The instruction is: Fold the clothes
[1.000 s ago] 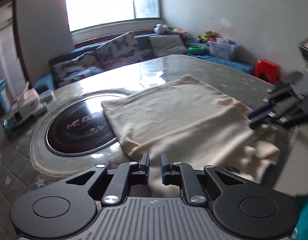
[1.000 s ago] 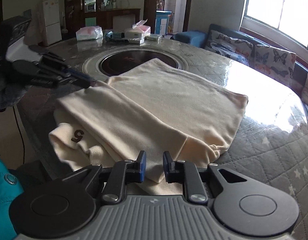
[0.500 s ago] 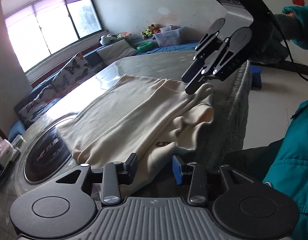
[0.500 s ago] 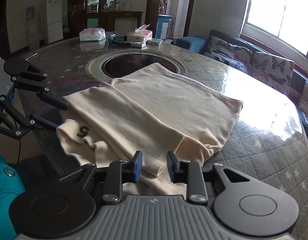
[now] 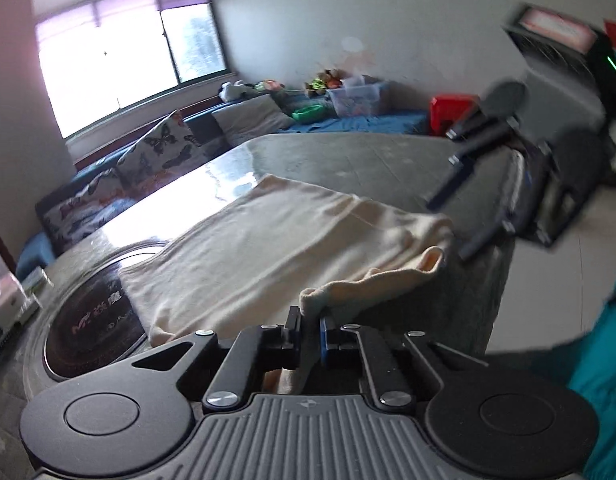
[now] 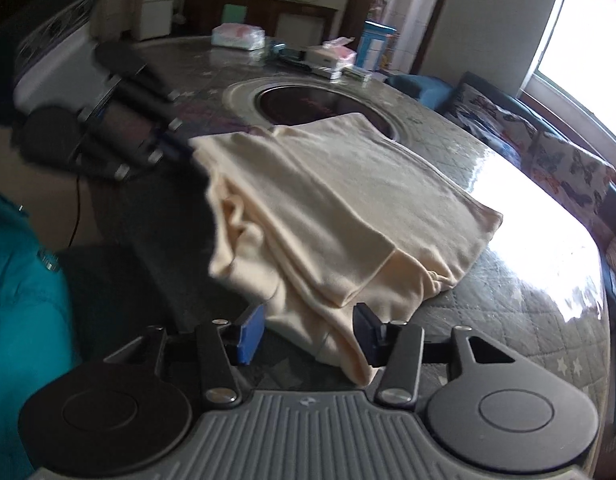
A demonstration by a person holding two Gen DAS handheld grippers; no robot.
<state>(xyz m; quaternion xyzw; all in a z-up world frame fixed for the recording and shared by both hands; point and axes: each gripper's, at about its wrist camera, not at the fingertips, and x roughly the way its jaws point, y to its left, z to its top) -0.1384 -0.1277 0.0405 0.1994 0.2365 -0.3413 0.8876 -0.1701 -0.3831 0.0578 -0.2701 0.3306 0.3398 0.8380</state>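
Note:
A cream garment (image 5: 292, 240) lies partly folded on the round table, its near edge hanging over the table's side; it also shows in the right wrist view (image 6: 339, 208). My left gripper (image 5: 309, 334) is shut on the garment's near corner, and cloth runs down between the jaws. My right gripper (image 6: 308, 334) is open, with the lower end of the garment between its spread pads. Each gripper shows blurred in the other's view, the right one (image 5: 479, 184) at the garment's far corner and the left one (image 6: 164, 144) at its opposite corner.
The table (image 6: 507, 308) has a quilted grey cover and a dark round hob (image 5: 88, 320) in its middle. Tissue packs and boxes (image 6: 335, 56) stand at its far side. A sofa with butterfly cushions (image 5: 156, 152) runs under the window. My teal sleeve (image 6: 24, 300) is close by.
My left gripper has closed on the garment's near corner. My right gripper has opened wider and moved down to the garment's hanging end. Both views are blurred by motion.

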